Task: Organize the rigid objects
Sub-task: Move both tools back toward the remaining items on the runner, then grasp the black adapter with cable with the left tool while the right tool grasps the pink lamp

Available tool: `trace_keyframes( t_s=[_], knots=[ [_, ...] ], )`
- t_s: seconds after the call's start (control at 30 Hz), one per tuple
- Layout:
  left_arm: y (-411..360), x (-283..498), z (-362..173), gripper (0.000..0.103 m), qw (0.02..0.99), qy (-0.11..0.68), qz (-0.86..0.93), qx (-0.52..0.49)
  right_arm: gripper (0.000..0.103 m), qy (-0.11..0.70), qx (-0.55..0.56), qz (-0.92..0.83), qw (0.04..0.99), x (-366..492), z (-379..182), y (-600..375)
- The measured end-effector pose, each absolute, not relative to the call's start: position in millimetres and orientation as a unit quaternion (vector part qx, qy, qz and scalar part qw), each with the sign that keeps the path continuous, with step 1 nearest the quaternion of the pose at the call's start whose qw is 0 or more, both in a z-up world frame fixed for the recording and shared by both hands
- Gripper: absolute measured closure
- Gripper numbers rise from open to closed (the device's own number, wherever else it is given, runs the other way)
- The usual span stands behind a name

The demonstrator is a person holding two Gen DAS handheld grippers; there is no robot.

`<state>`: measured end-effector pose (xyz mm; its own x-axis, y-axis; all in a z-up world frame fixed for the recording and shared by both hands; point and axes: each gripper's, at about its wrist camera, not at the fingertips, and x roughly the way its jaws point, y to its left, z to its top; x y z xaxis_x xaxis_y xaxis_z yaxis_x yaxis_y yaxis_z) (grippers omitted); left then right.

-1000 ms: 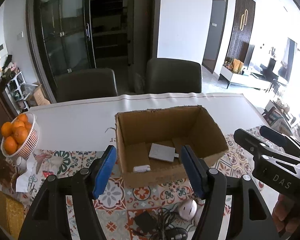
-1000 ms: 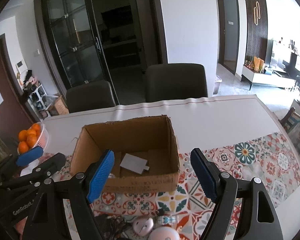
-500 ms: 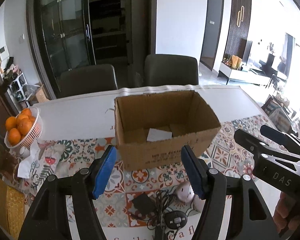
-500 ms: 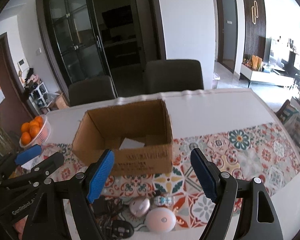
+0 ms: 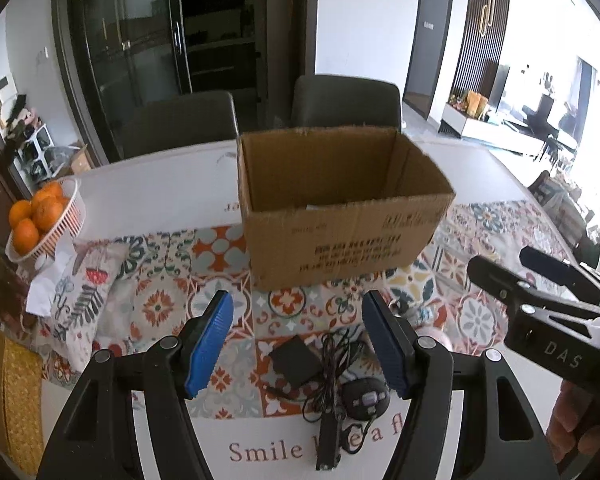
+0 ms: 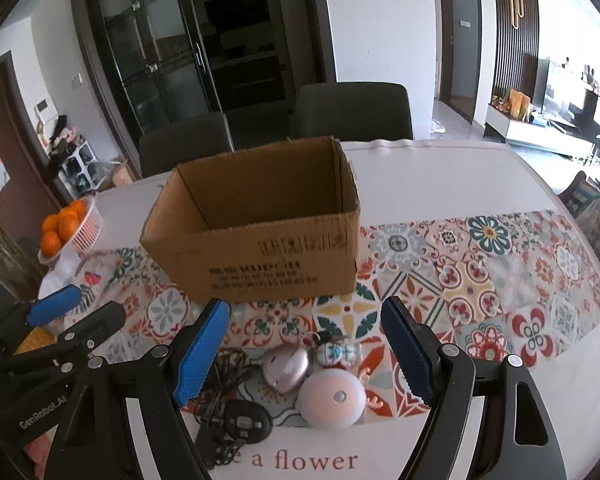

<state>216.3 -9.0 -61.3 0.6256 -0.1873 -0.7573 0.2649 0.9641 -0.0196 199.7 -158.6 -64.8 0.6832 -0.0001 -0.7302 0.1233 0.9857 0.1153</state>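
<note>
Gadgets lie in a small heap on the near edge of the table point(image 6: 500, 184), on a patterned runner point(image 6: 472, 280), just in front of both grippers. The left gripper point(image 5: 296, 344) hangs above them with its blue pads point(image 5: 210, 344) apart and nothing between; under it sit a black adapter point(image 5: 296, 362), a tangle of cable point(image 5: 332, 364) and a dark oval remote point(image 5: 366, 400). The right gripper point(image 6: 302, 354) is likewise spread and empty, over a pink mouse point(image 6: 286, 368), a round white puck point(image 6: 332, 400) touching it, and a small blue-white charm point(image 6: 334, 350) just behind. The two grippers are side by side, each showing at the edge of the other's view. Beyond the heap stands an open carton point(image 6: 260, 248) on the runner, its inside mostly hidden by the near wall. To the left, near the table's edge, is a white basket point(image 5: 66, 220) of oranges point(image 5: 34, 216), with a printed pouch point(image 5: 88, 284) in front of it. Two dark chairs point(image 6: 352, 112) stand behind the table
</note>
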Motion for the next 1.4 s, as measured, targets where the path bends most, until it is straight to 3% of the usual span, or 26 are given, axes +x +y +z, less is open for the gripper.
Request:
trace_keyframes(
  t_s=[0.53,0.77,1.4],
  knots=[
    [-6.6,213.2,-109.3,0.037,0.866,0.477,-0.148,0.028,0.024,0.447,0.088,-0.049,0.889,185.1,-105.6,-156.8],
    [-9.1,216.7,-126.7,0.027,0.851,0.498,-0.164,0.035,0.017,0.477,0.096,-0.056,0.872,184.4,-125.1,-156.5],
    [-22.3,238.9,-183.7,0.018,0.8,0.565,-0.192,0.064,0.013,0.562,0.118,-0.077,0.815,191.7,-183.0,-164.1]
  ],
)
